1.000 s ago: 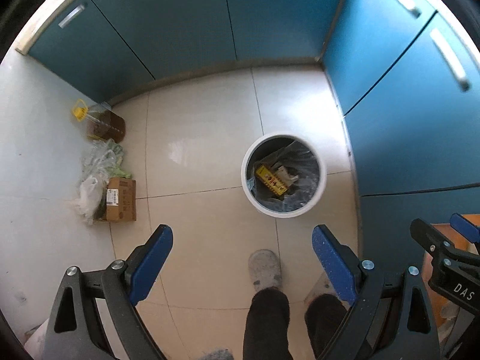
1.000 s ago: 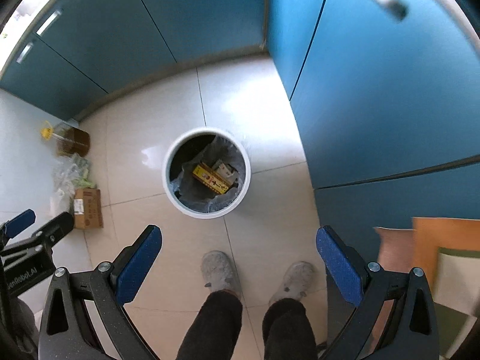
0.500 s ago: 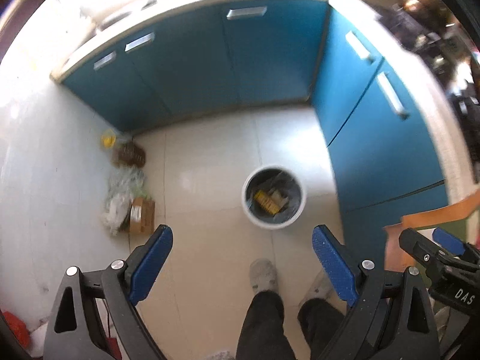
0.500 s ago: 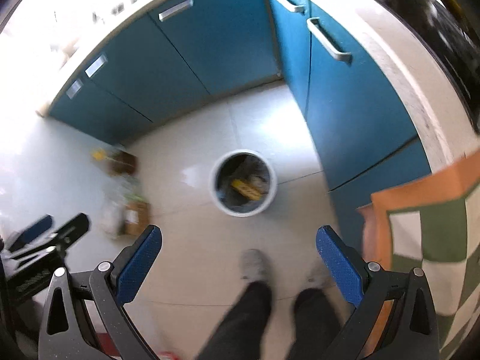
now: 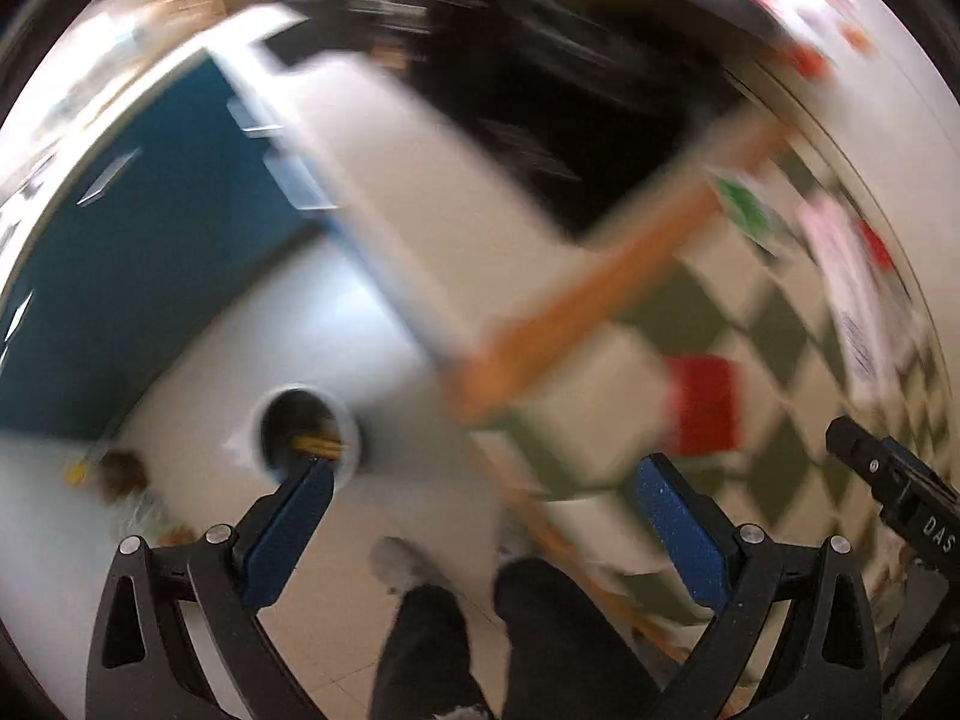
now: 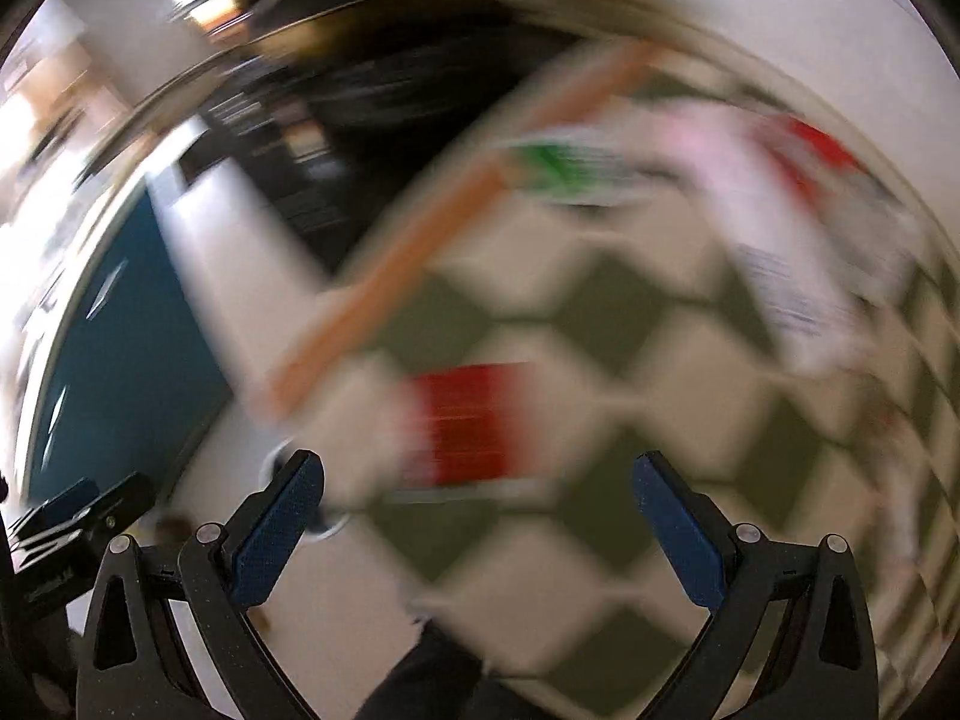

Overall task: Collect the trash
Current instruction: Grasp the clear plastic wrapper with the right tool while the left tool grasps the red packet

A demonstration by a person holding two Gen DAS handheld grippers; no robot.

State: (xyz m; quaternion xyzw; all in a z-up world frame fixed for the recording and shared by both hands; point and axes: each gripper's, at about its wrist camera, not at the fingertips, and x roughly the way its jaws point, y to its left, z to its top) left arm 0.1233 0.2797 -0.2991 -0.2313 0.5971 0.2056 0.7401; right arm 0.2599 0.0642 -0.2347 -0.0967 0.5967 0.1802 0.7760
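Observation:
Both views are motion-blurred. The white trash bin (image 5: pixel 354 438) stands on the floor at lower left with yellow trash inside, just beyond my left gripper's left finger. My left gripper (image 5: pixel 480 483) is open with nothing between its fingers. A table with a green-and-white checkered cloth (image 5: pixel 774 324) fills the right side; a red flat piece (image 5: pixel 702 411) lies on it. My right gripper (image 6: pixel 477 474) is open and empty above that cloth (image 6: pixel 600 312), with the red piece (image 6: pixel 474 420) just beyond its fingers. White and pink papers (image 6: pixel 780 240) and a green item (image 6: pixel 558 171) lie farther back.
Teal cabinets (image 5: pixel 120 252) with a pale countertop (image 5: pixel 420 180) run on the left. The table's orange edge (image 5: pixel 600 276) crosses the middle. The person's dark trouser legs (image 5: pixel 432 648) and a grey shoe (image 5: pixel 402 564) are below. A bottle and bags (image 5: pixel 120 474) sit by the wall.
Both grippers rose from above the bin and swung right with a roll. The bin has slid to the lower left, and the checkered table now fills the views. Both stay open.

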